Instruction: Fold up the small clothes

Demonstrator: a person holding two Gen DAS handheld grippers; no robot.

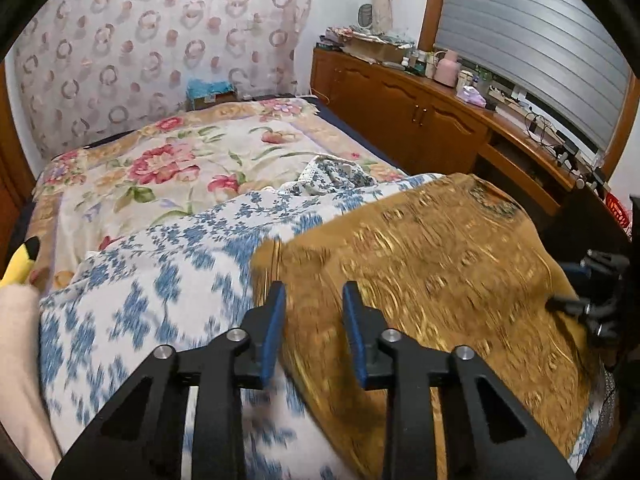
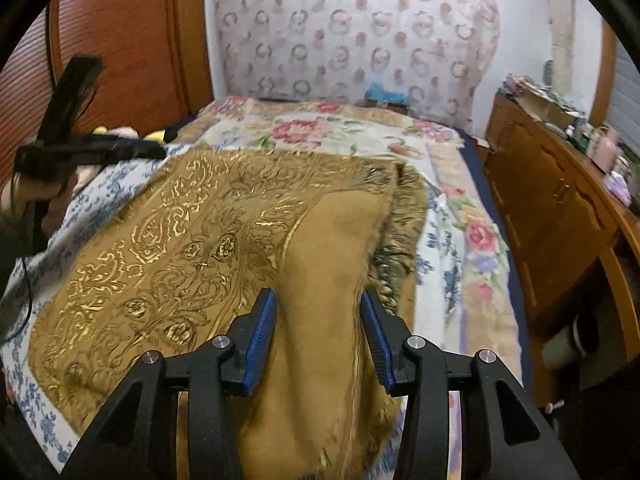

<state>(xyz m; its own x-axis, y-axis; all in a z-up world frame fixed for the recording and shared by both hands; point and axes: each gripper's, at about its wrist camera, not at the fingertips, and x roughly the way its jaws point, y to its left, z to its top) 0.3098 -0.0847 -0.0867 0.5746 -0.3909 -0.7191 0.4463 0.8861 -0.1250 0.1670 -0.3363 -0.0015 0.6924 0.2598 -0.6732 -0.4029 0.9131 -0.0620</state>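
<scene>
Our right gripper [image 2: 318, 336] and left gripper [image 1: 314, 328] hover part-open, holding nothing, over the half-folded gold cloth [image 2: 192, 240] on the bed [image 2: 360, 128]; next we regrasp an edge.

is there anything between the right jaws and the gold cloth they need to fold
Nothing visible. The right gripper hangs just over the gold cloth with its jaws open, a plain folded-over part of the cloth directly below them. The left gripper is off at the cloth's far left edge, clear of that path.
</scene>
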